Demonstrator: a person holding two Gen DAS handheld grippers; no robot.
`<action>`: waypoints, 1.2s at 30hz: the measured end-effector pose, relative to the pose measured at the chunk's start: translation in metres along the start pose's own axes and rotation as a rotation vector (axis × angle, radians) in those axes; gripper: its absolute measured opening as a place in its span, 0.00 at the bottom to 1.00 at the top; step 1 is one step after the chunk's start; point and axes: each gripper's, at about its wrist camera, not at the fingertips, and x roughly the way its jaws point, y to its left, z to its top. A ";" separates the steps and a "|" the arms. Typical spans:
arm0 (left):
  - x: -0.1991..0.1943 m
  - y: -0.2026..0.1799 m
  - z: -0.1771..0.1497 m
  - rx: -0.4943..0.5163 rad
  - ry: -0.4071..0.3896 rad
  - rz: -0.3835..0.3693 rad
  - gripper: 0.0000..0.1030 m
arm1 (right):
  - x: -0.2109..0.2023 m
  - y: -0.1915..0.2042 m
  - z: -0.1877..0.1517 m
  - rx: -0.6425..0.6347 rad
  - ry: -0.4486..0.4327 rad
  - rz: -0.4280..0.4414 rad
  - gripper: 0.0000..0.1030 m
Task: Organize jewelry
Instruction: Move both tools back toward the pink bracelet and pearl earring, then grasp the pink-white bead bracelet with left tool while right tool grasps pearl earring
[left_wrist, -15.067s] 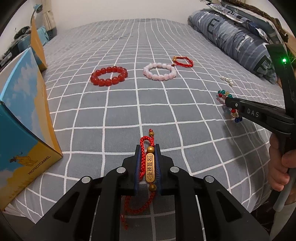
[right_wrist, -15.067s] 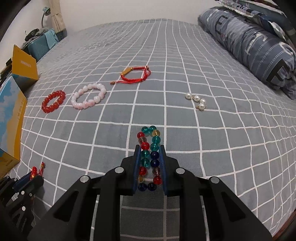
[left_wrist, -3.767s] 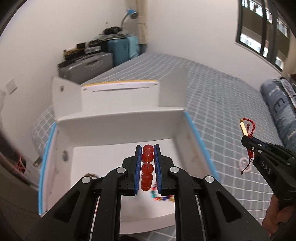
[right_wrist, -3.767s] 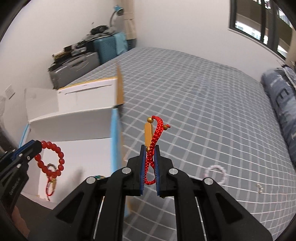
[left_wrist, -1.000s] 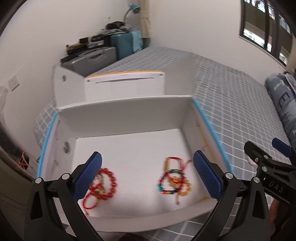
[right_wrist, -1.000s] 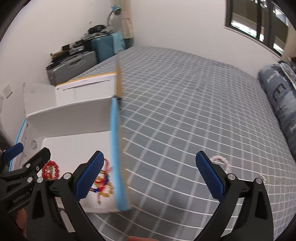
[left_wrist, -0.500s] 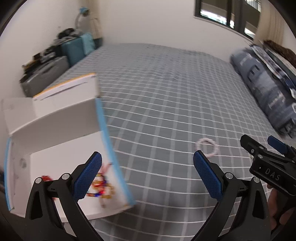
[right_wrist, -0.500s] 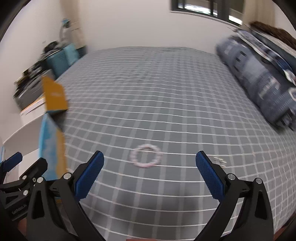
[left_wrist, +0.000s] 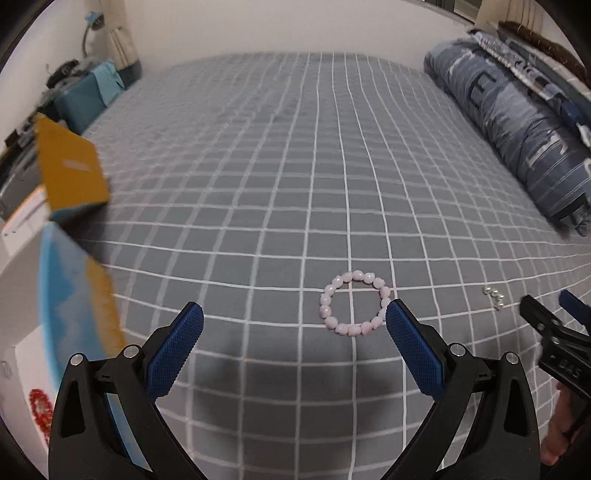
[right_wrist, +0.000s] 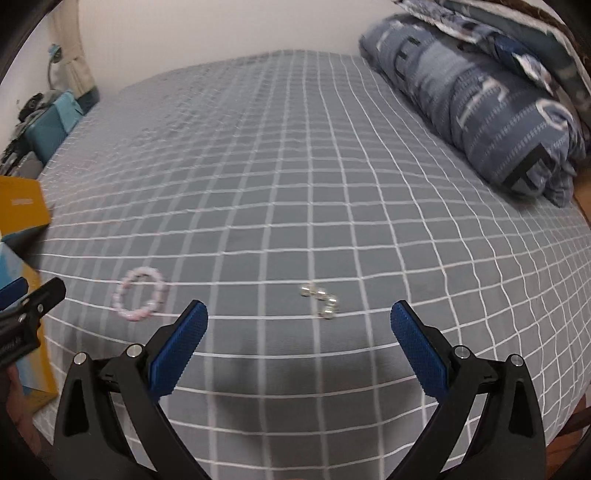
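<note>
A pale pink bead bracelet (left_wrist: 354, 303) and white pearls (right_wrist: 320, 300) lie on a grey bedsheet (left_wrist: 295, 184) gridded with white lines, beside a blue-and-yellow box (left_wrist: 79, 295).

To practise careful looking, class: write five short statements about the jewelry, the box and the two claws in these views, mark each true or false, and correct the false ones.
1. The pink bead bracelet lies flat on the bed. True.
2. The left claw is shut on the pink bracelet. False: it is open and empty.
3. The pearl pieces lie on the bed ahead of the right claw. True.
4. The right claw holds a red cord bracelet. False: it is open and holds nothing.
5. A red bead bracelet shows inside the box at the left. True.
</note>
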 end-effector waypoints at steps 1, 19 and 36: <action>0.011 -0.003 0.001 0.005 0.019 -0.005 0.94 | 0.005 -0.003 0.000 -0.001 0.007 -0.003 0.93; 0.098 -0.012 0.000 0.006 0.099 -0.004 0.94 | 0.088 -0.034 -0.006 0.032 0.119 0.026 0.67; 0.098 -0.011 -0.003 0.000 0.111 -0.006 0.40 | 0.099 -0.032 -0.001 0.017 0.137 -0.020 0.15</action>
